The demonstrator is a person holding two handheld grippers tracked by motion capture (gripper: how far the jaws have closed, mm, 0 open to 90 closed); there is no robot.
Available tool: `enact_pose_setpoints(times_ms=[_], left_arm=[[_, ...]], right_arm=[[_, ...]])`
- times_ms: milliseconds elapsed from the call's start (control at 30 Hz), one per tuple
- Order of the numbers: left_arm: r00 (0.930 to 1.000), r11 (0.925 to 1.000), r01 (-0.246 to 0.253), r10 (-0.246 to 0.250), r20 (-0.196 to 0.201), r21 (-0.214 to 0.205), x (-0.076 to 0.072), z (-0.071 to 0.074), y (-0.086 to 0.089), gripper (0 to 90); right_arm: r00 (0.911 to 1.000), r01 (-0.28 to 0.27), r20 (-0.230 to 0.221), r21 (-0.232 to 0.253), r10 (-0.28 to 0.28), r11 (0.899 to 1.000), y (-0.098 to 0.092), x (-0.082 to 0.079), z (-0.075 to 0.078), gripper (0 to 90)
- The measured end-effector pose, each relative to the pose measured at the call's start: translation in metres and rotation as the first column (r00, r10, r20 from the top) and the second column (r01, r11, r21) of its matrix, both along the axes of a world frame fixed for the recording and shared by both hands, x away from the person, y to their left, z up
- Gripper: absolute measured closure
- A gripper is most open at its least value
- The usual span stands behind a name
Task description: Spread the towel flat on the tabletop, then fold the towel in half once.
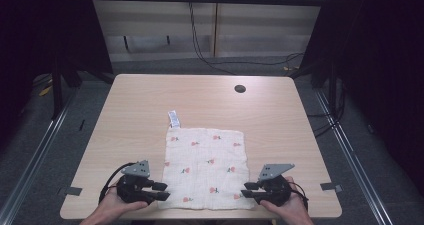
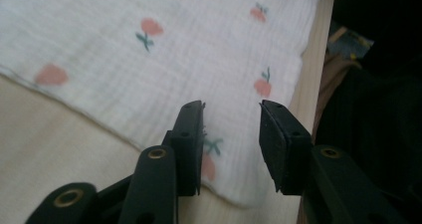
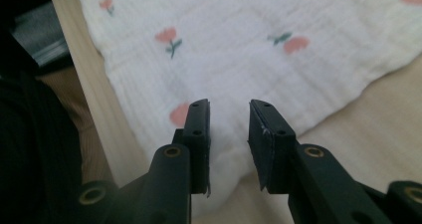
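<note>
White cloth (image 1: 207, 167) with pink flower print lies flat, near-centre of table (image 1: 150, 100), small tag (image 1: 173, 119) at far left corner. Left gripper (image 1: 161, 191) at near left corner of cloth, jaws parted, nothing held. Right gripper (image 1: 248, 190) at near right corner, jaws parted, empty. Both hover over cloth edge by near table edge.

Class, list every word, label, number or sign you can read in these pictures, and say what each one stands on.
None can be read.
Tag on the cloth: any print is too small to read.
Flowers on the cloth are pattern, not text.
</note>
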State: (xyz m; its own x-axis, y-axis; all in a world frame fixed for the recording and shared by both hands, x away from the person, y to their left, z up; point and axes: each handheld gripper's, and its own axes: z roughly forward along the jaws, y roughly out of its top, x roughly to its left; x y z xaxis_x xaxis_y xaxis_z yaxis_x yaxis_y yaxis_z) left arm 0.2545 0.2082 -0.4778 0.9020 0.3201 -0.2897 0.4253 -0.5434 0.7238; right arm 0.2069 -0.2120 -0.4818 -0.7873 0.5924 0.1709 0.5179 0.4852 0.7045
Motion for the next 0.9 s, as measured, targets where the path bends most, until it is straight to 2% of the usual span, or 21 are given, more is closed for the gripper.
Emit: enact_pose_setpoints(times_ms=[67, 133, 200, 333, 400, 467, 500, 533, 567, 600, 633, 667, 733, 767, 800, 900], left_arm=[[0.9990, 0.9990, -0.039, 0.039, 0.020, -0.021, 0.005, 0.005, 0.002, 54.7], [0.9965, 0.9969, -0.076, 0.076, 0.033, -0.020, 0.014, 0.006, 0.004, 53.9], [0.9939, 0.9942, -0.106, 0.107, 0.026, -0.015, 0.024, 0.005, 0.005, 51.6], [0.9882, 0.9892, -0.146, 0.147, 0.044, -0.010, 0.038, 0.008, 0.006, 49.8], [0.9840, 0.9854, -0.170, 0.170, 0.053, -0.007, 0.047, 0.010, 0.005, 49.7], [0.9776, 0.9799, -0.200, 0.199, 0.068, -0.003, 0.058, 0.010, 0.003, 49.6], [0.9763, 0.9775, -0.211, 0.211, 0.047, -0.012, 0.064, 0.010, 0.002, 49.6], [0.9765, 0.9773, -0.212, 0.212, 0.039, -0.014, 0.069, 0.009, 0.001, 49.1], [0.9727, 0.9738, -0.226, 0.227, 0.048, -0.021, 0.073, 0.009, 0.000, 47.8], [0.9664, 0.9691, -0.244, 0.246, 0.074, -0.033, 0.076, 0.008, 0.000, 47.0], [0.9654, 0.9674, -0.250, 0.252, 0.067, -0.042, 0.080, 0.007, 0.001, 48.1], [0.9669, 0.9669, -0.251, 0.253, 0.036, -0.047, 0.084, 0.005, 0.002, 48.4], [0.9675, 0.9690, -0.247, 0.247, 0.055, -0.007, 0.090, 0.005, 0.002, 48.2], [0.9680, 0.9695, -0.245, 0.244, 0.056, 0.001, 0.092, 0.005, 0.002, 48.2], [0.9650, 0.9665, -0.256, 0.257, 0.053, -0.014, 0.096, 0.005, 0.003, 48.5], [0.9636, 0.9646, -0.264, 0.264, 0.044, -0.005, 0.105, 0.004, 0.002, 48.8]], right_arm=[[0.9991, 0.036, 0.021, 0.012, -0.037, 0.999, -0.002, 0.005, 0.006, 65.2], [0.9977, 0.058, 0.032, 0.024, -0.059, 0.998, -0.004, 0.011, 0.011, 62.4], [0.9960, 0.078, 0.042, 0.021, -0.079, 0.997, -0.006, 0.020, 0.014, 61.0], [0.9894, 0.123, 0.073, 0.034, -0.125, 0.992, -0.008, 0.041, 0.019, 60.0], [0.9847, 0.150, 0.082, 0.055, -0.154, 0.987, -0.008, 0.051, 0.021, 60.0], [0.9834, 0.154, 0.086, 0.064, -0.159, 0.986, -0.007, 0.060, 0.023, 60.1], [0.9833, 0.153, 0.091, 0.062, -0.158, 0.986, -0.006, 0.064, 0.024, 60.1], [0.9834, 0.155, 0.087, 0.052, -0.159, 0.987, -0.005, 0.069, 0.024, 59.9], [0.9827, 0.159, 0.090, 0.039, -0.162, 0.987, -0.005, 0.072, 0.024, 59.5], [0.9826, 0.164, 0.081, 0.041, -0.167, 0.986, -0.006, 0.077, 0.023, 59.1], [0.9824, 0.174, 0.061, 0.044, -0.177, 0.984, -0.007, 0.083, 0.022, 58.7], [0.9792, 0.190, 0.066, 0.028, -0.192, 0.981, -0.008, 0.087, 0.020, 58.3], [0.9791, 0.200, 0.037, 0.020, -0.200, 0.980, -0.010, 0.097, 0.014, 57.8], [0.9784, 0.203, 0.038, 0.009, -0.203, 0.979, -0.010, 0.102, 0.012, 57.5], [0.9790, 0.201, 0.034, 0.010, -0.201, 0.980, -0.010, 0.105, 0.011, 57.5], [0.9766, 0.213, 0.022, 0.027, -0.214, 0.977, -0.010, 0.115, 0.011, 57.1]])
